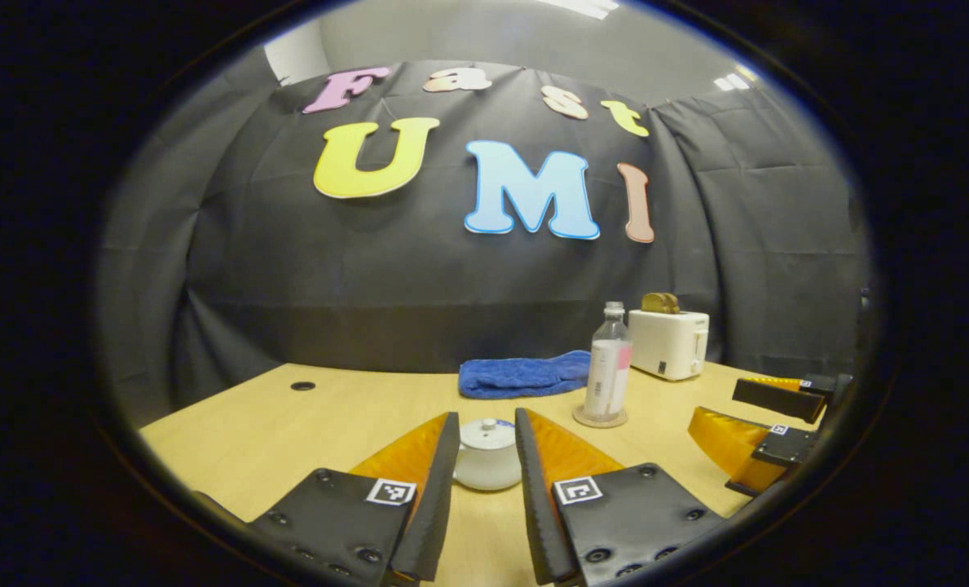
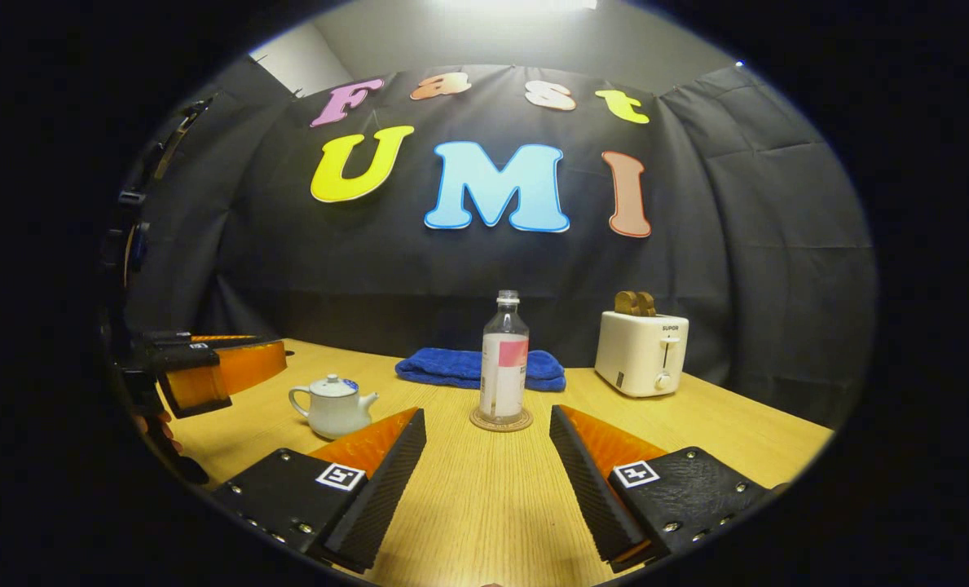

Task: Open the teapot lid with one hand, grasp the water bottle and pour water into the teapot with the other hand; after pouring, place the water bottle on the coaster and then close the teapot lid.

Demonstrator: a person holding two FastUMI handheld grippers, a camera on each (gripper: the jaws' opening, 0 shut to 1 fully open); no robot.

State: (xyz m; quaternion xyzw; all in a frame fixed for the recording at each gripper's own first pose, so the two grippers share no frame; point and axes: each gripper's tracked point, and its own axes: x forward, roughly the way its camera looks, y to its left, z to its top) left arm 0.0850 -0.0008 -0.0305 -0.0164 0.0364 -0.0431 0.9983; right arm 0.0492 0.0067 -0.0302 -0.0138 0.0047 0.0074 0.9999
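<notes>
A small white teapot [image 1: 486, 466] with its lid [image 1: 488, 432] on stands on the wooden table [image 1: 288, 432], just beyond my left gripper [image 1: 486, 424], whose open fingers frame it without touching. A clear water bottle [image 2: 504, 363] with a white and pink label stands upright on a round coaster [image 2: 500, 423]. My right gripper [image 2: 486, 420] is open, short of the bottle and in line with it. In the right gripper view the teapot [image 2: 333, 406] sits at the left, with the left gripper [image 2: 248, 350] over the table beside it. The right gripper [image 1: 716, 405] appears open at the right of the left gripper view.
A folded blue towel [image 2: 451, 367] lies behind the bottle near the booth wall. A white toaster [image 2: 640, 350] holding bread stands at the back right. A small round hole [image 1: 302, 386] marks the table's far left.
</notes>
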